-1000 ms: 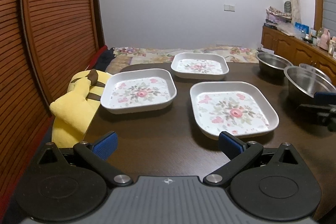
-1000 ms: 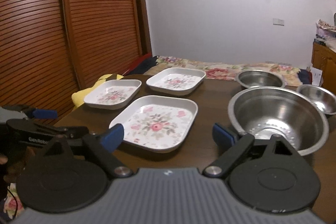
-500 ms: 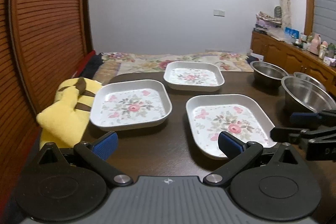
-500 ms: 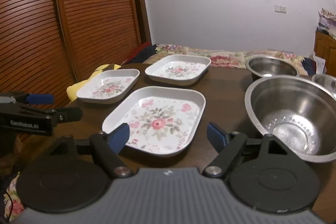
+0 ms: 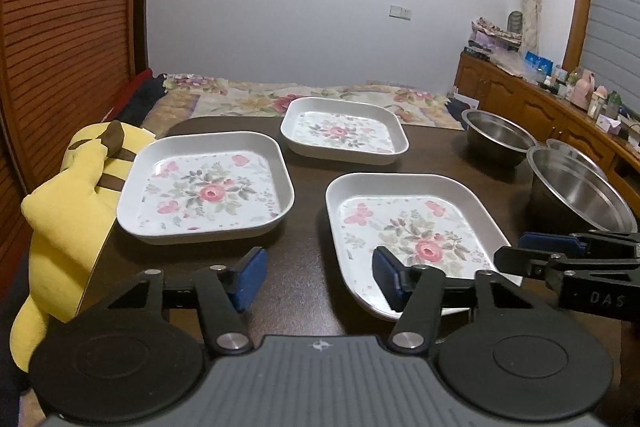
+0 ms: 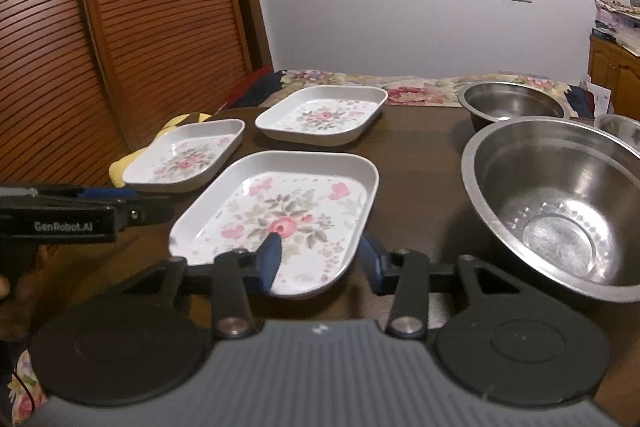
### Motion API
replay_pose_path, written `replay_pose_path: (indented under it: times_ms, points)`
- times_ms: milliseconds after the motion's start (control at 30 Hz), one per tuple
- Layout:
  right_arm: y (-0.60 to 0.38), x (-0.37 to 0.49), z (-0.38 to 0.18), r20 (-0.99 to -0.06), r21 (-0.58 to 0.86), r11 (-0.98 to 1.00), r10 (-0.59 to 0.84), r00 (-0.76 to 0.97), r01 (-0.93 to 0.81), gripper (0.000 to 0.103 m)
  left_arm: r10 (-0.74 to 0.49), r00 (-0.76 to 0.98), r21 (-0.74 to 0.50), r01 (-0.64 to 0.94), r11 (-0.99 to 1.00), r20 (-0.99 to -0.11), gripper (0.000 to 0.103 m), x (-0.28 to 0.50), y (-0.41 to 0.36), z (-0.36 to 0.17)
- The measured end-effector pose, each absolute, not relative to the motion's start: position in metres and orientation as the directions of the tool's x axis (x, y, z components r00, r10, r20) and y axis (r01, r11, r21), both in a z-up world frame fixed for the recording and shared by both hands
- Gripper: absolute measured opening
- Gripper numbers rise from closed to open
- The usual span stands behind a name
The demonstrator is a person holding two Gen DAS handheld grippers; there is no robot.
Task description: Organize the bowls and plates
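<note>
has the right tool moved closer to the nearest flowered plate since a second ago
Yes. The right tool has come forward and down over the near corner of the nearest flowered plate; its jaws have just been closing, with that corner between them.

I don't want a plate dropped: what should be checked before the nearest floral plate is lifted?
1. Right gripper straddles the near rim of the white square floral plate: ok; its jaws have just been closing.
2. Its pads press that rim: not ok, a gap remains.
3. Left gripper straddles the same plate's left rim: ok; its jaws have also just been closing and are not yet gripping.
4. Plate empty: ok.
5. Large stainless steel bowl apart from the plate: ok.
</note>
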State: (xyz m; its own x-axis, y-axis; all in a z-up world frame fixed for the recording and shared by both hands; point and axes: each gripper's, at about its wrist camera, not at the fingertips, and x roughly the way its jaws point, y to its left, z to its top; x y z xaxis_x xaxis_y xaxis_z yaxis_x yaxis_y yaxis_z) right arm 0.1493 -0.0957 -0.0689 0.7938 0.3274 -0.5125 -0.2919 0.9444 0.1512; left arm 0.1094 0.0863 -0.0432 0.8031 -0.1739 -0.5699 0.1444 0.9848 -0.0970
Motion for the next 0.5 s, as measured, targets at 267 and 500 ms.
replay_pose_path:
  times_ms: [267, 500]
  points:
    - [-0.096, 0.156, -0.074, -0.524, 0.157, 0.95, 0.311, 0.793, -0.269, 0.039, -0.187, 0.798, -0.095, 0.162, 0.982, -0.573, 0.043, 0.121, 0.081, -0.047]
    - [-0.094, 0.16, -0.077, -0.533, 0.154, 0.949, 0.315, 0.785, -0.276, 0.038, -0.187, 0.788, -0.06, 0.188, 0.98, -0.587, 0.037, 0.137, 0.075, -0.049]
